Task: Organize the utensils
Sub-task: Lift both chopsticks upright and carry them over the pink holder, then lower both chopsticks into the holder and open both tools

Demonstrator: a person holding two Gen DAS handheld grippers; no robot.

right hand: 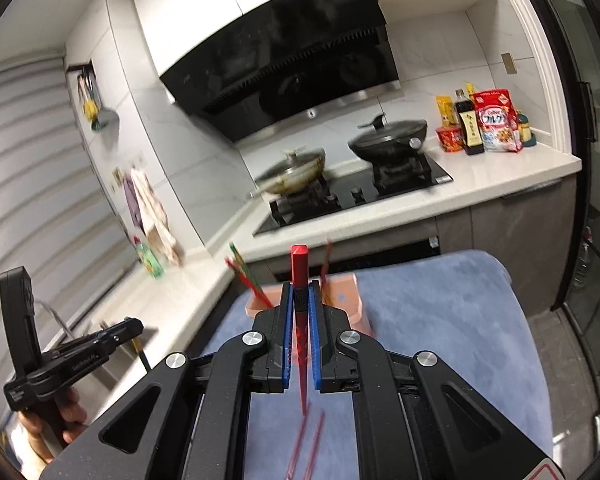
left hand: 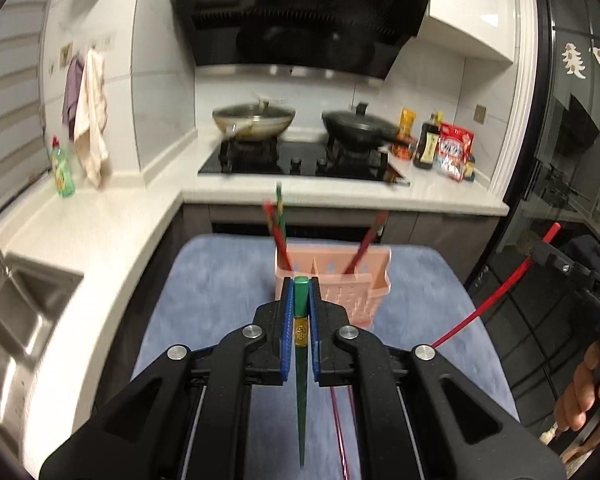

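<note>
Left gripper [left hand: 300, 286] clamped on a green chopstick [left hand: 301, 360]; right gripper [right hand: 300, 288] clamped on a red chopstick [right hand: 300, 320]. Both sticks gripped near the thick end, long axis running with the fingers: butt toward 12 o'clock, thin tip trailing toward 6. Pink holder [left hand: 340, 280] just ahead at 12 on the blue mat [left hand: 220, 280], other chopsticks already standing inside. Probably best to tip each wrist until the tip hangs down, centre over a compartment, lower, then release. More red sticks [right hand: 312, 440] lying on the mat.
</note>
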